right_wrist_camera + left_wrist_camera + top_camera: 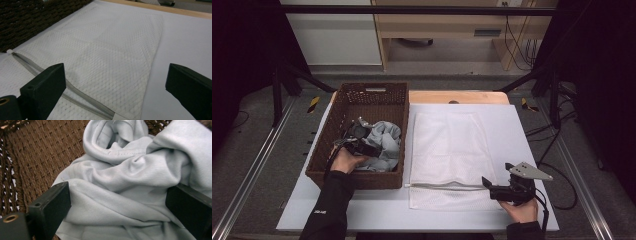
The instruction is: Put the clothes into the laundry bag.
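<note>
A crumpled light grey-blue garment (387, 142) lies in a brown wicker basket (372, 87) at the table's left. My left gripper (368, 148) is down inside the basket. In the left gripper view its jaws stand wide apart, with folds of the garment (125, 177) bulging between them; the left gripper (117, 192) is open. A flat white mesh laundry bag (447, 145) lies to the right of the basket, its zipper (447, 186) along the near edge. My right gripper (488, 187) is open by the bag's near right corner, and the zipper (75, 90) runs under its left jaw.
The white table board (517, 130) has bare room to the right of the bag. The basket's woven wall (32, 20) stands right beside the bag's left edge. A wooden strip (459, 96) borders the far side. Dark frame posts flank the table.
</note>
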Demonstrator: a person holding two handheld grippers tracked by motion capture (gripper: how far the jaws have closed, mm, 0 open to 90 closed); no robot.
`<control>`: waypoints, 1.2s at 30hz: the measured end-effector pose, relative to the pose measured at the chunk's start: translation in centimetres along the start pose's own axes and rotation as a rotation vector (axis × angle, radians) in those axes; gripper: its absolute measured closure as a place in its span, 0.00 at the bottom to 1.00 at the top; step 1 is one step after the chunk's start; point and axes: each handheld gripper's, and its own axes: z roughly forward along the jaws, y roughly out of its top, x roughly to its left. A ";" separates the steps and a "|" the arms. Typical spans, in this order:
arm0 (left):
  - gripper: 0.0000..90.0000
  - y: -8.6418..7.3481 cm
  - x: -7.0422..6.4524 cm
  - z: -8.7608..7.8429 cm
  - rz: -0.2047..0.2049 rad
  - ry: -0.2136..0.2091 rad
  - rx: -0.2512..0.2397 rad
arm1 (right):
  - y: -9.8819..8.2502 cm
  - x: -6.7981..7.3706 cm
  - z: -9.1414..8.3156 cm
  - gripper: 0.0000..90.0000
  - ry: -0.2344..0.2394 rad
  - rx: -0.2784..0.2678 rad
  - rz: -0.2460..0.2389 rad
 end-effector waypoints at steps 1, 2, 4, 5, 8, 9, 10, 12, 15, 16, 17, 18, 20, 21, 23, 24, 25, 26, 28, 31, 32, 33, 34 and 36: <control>0.06 0.0 0.0 0.0 0.000 0.000 0.000 | 0.0 0.0 0.0 0.04 0.000 0.000 0.000; 0.06 0.0 0.1 0.1 -0.004 -0.006 0.010 | 0.0 0.0 0.0 0.04 -0.001 0.002 0.000; 0.04 -0.1 0.2 0.4 -0.016 -0.014 0.030 | -0.1 -0.1 0.1 0.04 -0.001 0.007 0.002; 0.04 -0.1 0.3 0.6 -0.019 -0.018 0.042 | -0.1 -0.1 0.1 0.04 -0.001 0.007 0.002; 0.05 -0.3 0.3 1.4 -0.013 -0.036 0.103 | -0.1 -0.2 0.2 0.04 -0.006 0.011 0.006; 0.08 -0.5 0.2 1.8 -0.014 -0.049 0.148 | -0.1 -0.2 0.1 0.04 -0.006 0.014 0.007; 0.09 -0.5 0.1 2.0 -0.013 -0.051 0.166 | -0.1 -0.3 0.1 0.04 -0.005 0.013 0.011; 0.11 -0.5 0.1 2.1 -0.018 -0.056 0.172 | -0.2 -0.3 0.1 0.04 -0.007 0.015 0.014; 0.18 -0.5 0.3 2.4 -0.044 -0.107 0.194 | -0.2 -0.4 0.1 0.04 -0.008 0.021 0.016; 0.22 -0.5 0.3 2.4 -0.051 -0.125 0.195 | -0.2 -0.4 0.2 0.04 -0.007 0.023 0.016; 0.28 -0.5 0.4 2.4 -0.050 -0.142 0.199 | -0.2 -0.4 0.1 0.04 -0.008 0.023 0.016; 0.36 -0.5 0.4 2.4 -0.050 -0.142 0.199 | -0.2 -0.4 0.1 0.04 -0.008 0.023 0.016; 0.49 -0.5 0.2 2.3 -0.029 -0.170 0.197 | -0.2 -0.5 0.1 0.04 -0.006 0.023 0.015; 0.55 -0.5 0.2 2.3 -0.029 -0.170 0.197 | -0.2 -0.5 0.1 0.04 -0.006 0.023 0.015; 0.66 -0.4 0.0 2.2 -0.008 -0.175 0.195 | -0.2 -0.5 0.0 0.04 -0.006 0.022 0.020; 0.71 -0.4 -0.1 2.2 -0.004 -0.174 0.197 | -0.2 -0.6 -0.1 0.05 -0.006 0.022 0.020; 0.71 -0.3 -0.1 2.1 0.000 -0.169 0.206 | -0.2 -0.6 -0.1 0.05 -0.006 0.022 0.020; 0.74 -0.2 -0.1 2.0 0.006 -0.166 0.206 | -0.2 -0.6 -0.1 0.05 -0.005 0.023 0.024; 0.78 -0.1 -0.2 1.7 0.013 -0.156 0.182 | -0.2 -0.8 -0.3 0.05 -0.003 0.020 0.023; 0.80 -0.1 -0.2 1.1 0.021 -0.140 0.135 | -0.1 -1.0 -0.5 0.05 -0.004 0.013 0.031; 0.80 0.2 0.0 0.5 -0.012 -0.129 0.091 | -0.1 -1.0 -0.6 0.05 -0.005 0.012 0.032; 0.80 0.2 0.0 0.5 -0.012 -0.129 0.091 | -0.1 -1.0 -0.6 0.05 -0.005 0.012 0.032; 0.80 0.3 0.3 0.0 -0.053 -0.128 0.054 | -0.1 -1.1 -0.6 0.06 -0.005 0.007 0.034; 0.80 0.2 0.5 -0.7 -0.078 -0.107 -0.003 | -0.1 -1.1 -0.7 0.06 -0.005 0.004 0.035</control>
